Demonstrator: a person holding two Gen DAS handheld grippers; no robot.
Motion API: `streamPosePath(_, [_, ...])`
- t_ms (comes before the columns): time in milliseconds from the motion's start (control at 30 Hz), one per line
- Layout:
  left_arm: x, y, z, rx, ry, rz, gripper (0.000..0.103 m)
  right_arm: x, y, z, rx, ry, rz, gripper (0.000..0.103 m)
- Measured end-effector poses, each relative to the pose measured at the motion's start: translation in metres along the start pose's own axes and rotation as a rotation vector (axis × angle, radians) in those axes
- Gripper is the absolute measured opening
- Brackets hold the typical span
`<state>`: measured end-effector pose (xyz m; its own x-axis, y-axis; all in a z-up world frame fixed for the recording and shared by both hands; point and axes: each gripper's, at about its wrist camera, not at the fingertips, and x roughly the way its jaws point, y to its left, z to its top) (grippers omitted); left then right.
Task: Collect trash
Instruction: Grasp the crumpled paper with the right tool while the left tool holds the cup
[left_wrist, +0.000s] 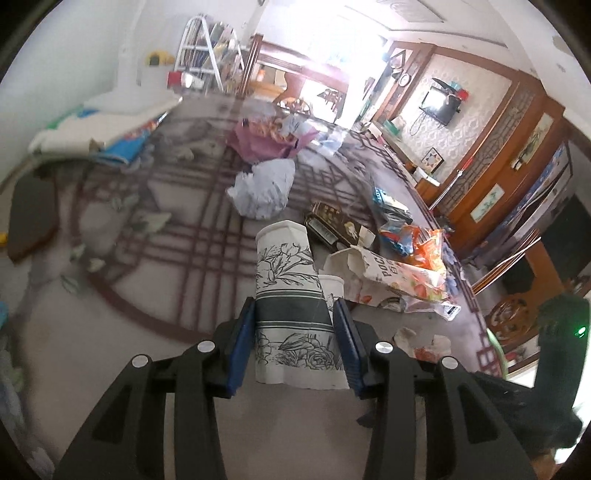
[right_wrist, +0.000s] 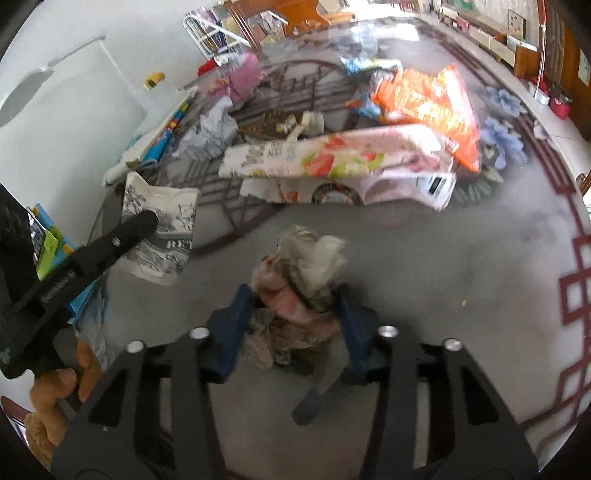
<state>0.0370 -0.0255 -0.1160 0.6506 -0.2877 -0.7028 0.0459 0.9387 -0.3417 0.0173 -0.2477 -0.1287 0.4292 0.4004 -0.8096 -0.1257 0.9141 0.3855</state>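
My left gripper (left_wrist: 294, 314) is shut on a paper cup (left_wrist: 288, 280) printed with black flowers and a dark green band, held above the patterned tabletop. The same cup shows in the right wrist view (right_wrist: 162, 229), with the left gripper (right_wrist: 110, 240) on it at far left. My right gripper (right_wrist: 295, 299) is shut on a crumpled wad of pink and grey tissue (right_wrist: 306, 273), lifted over the grey table surface. Its dark body shows at the right edge of the left wrist view, fingers hidden.
Trash lies across the table: a torn strawberry-print box (left_wrist: 395, 280) (right_wrist: 332, 162), an orange snack bag (left_wrist: 424, 247) (right_wrist: 428, 103), a dark packet (left_wrist: 332, 221), crumpled white paper (left_wrist: 264, 188), a pink bag (left_wrist: 266, 140), a second white cup (left_wrist: 332, 284), tissue scraps (left_wrist: 424, 343).
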Motion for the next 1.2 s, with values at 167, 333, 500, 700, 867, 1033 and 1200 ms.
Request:
streamPosePath(167, [-0.002,-0.003,-0.001,0.030,-0.011,0.023,0.040,-0.005,-0.009,0.000,0.025,-0.009,0.024,0.031])
streamPosePath(333, [-0.005,0.002,-0.002,0.010,-0.016,0.026,0.040,-0.014,-0.012,0.001,0.055,-0.045,0.057,0.053])
streamPosePath(500, [-0.007,0.002,-0.002,-0.004,-0.020,0.018,0.040,-0.021,-0.013,0.002,0.059,-0.078,0.047,0.069])
streamPosePath(700, [-0.011,0.002,-0.003,-0.013,-0.028,0.005,0.040,-0.018,-0.009,0.005,0.033,-0.070,0.017,0.078])
streamPosePath(867, [-0.011,0.004,-0.004,-0.021,-0.020,0.004,0.040,-0.001,0.005,0.004,-0.021,-0.019,0.003,0.082])
streamPosePath(1033, [-0.011,0.005,-0.004,-0.020,-0.017,0.004,0.040,0.011,0.008,-0.002,-0.060,0.034,-0.019,0.047])
streamPosePath(1200, [-0.012,0.005,-0.005,-0.016,-0.020,0.009,0.040,-0.002,0.007,-0.002,-0.058,-0.002,0.013,0.033])
